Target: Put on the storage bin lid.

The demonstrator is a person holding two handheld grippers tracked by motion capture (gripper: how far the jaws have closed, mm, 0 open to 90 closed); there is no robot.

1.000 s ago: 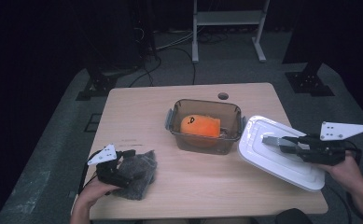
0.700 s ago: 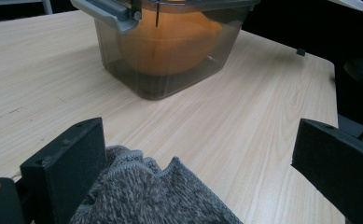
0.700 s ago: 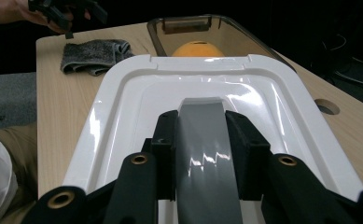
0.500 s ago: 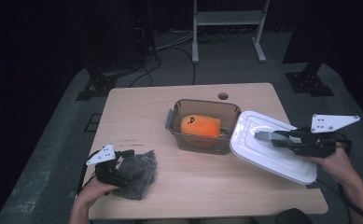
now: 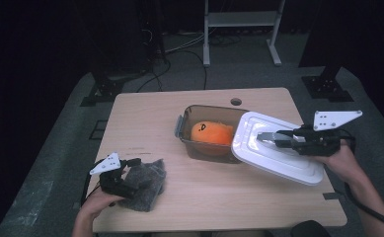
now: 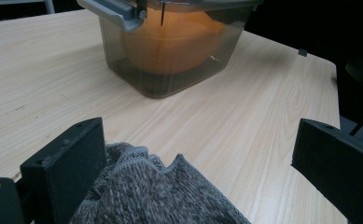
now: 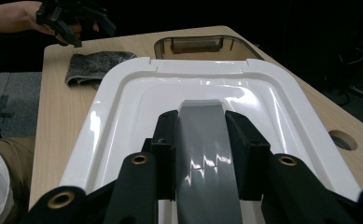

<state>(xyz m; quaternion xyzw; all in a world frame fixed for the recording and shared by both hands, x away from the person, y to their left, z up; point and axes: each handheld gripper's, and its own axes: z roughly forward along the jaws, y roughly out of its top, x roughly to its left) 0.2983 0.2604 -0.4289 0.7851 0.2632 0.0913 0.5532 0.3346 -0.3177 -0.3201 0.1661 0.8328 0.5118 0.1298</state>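
Note:
A clear brown container (image 5: 185, 123) stands mid-table with an orange plush toy (image 5: 210, 133) inside. My right gripper (image 5: 271, 137) is shut on the grey handle (image 7: 202, 140) of a white lid (image 5: 278, 153). It holds the lid tilted in the air, and the lid's left edge overlaps the container's right rim. The open container (image 7: 202, 44) lies beyond the lid (image 7: 123, 102) in the right gripper view. My left gripper (image 5: 130, 173) rests open at the front left, over a grey knitted cloth (image 5: 147, 190). That cloth (image 6: 156, 196) lies low between its wide-apart jaws, with the container (image 6: 137, 79) ahead.
The wooden table (image 5: 145, 123) has a round cable hole (image 5: 236, 101) at the back. A white metal stand (image 5: 239, 19) and black stand bases (image 5: 327, 84) are on the floor behind it. Bare table surface lies left of the container.
My right gripper has carried the lid left and slightly up, from beside the container to over its right rim. The left gripper and the cloth have stayed put.

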